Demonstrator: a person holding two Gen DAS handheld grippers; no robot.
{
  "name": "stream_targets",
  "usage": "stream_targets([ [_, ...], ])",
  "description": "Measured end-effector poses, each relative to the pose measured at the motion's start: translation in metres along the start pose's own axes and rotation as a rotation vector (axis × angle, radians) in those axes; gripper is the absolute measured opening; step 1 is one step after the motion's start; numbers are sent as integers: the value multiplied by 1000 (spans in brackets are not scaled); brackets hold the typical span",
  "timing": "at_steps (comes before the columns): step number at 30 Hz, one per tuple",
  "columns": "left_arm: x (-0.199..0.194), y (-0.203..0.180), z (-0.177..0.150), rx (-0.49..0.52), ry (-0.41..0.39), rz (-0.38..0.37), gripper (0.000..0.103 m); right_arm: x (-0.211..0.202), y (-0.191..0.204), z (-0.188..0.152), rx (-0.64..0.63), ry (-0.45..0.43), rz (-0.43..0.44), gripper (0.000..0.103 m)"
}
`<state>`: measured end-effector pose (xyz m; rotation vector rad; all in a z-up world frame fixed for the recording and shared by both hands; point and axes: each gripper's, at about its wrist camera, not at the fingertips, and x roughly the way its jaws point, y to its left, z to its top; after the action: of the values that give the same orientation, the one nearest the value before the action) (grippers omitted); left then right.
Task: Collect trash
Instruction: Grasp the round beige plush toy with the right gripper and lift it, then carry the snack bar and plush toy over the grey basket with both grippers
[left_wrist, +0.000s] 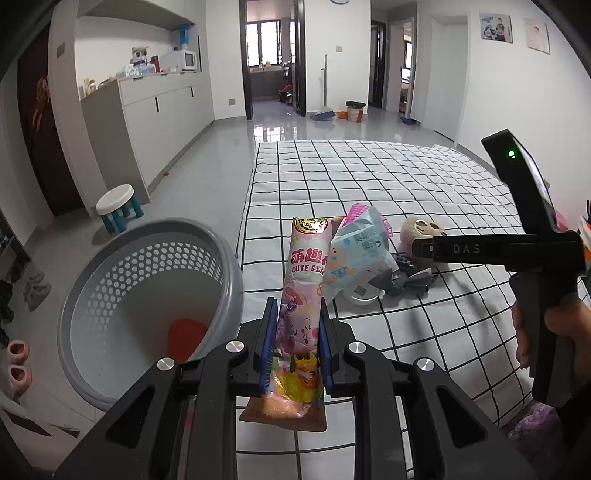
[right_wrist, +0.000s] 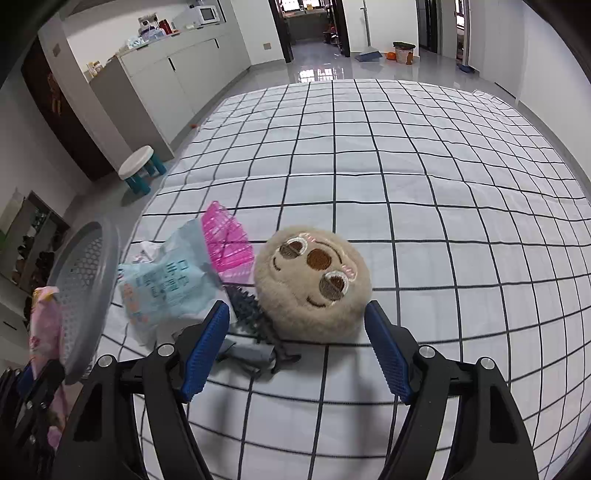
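Note:
My left gripper (left_wrist: 295, 332) is shut on a pink snack wrapper (left_wrist: 304, 295), held upright over the bed's left edge beside a grey perforated basket (left_wrist: 147, 295) on the floor; an orange item (left_wrist: 186, 338) lies inside. The wrapper also shows at the left of the right wrist view (right_wrist: 44, 332), next to the basket (right_wrist: 85, 291). My right gripper (right_wrist: 297, 343) is open just short of a beige plush face (right_wrist: 314, 284). A light blue wipes packet (right_wrist: 166, 284), a pink plastic piece (right_wrist: 227, 243) and a dark grey wrapper (right_wrist: 247, 350) lie on the bed.
The bed has a white sheet with a black grid (right_wrist: 406, 166). A white and teal stool (left_wrist: 118, 206) stands on the floor. Shoes (left_wrist: 18, 365) lie at the left. Grey cabinets (left_wrist: 159, 118) line the left wall.

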<state>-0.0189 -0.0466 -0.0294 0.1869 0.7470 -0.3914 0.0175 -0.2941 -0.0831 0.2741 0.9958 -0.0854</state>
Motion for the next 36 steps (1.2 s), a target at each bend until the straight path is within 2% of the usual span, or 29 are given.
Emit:
stream_targets([
  [5, 3, 3, 0, -13, 12, 0, 20, 10, -1, 5, -7, 0, -30, 72],
  [6, 4, 3, 0, -13, 13, 1, 20, 9, -2, 5, -5, -6, -26, 69],
  [7, 4, 3, 0, -15, 13, 2, 20, 8, -2, 5, -4, -9, -20, 61],
  [12, 6, 5, -2, -24, 20, 4, 20, 2, -1, 5, 0, -16, 0, 56],
  [22, 5, 13, -1, -58, 15, 15, 20, -36, -8, 0, 90, -102, 59, 56],
  [30, -6, 29, 1, -92, 12, 31, 20, -56, 20, -2, 69, -149, 127, 56],
  [36, -16, 50, 5, -122, 7, 74, 20, -62, 61, -2, 16, -163, 212, 56],
])
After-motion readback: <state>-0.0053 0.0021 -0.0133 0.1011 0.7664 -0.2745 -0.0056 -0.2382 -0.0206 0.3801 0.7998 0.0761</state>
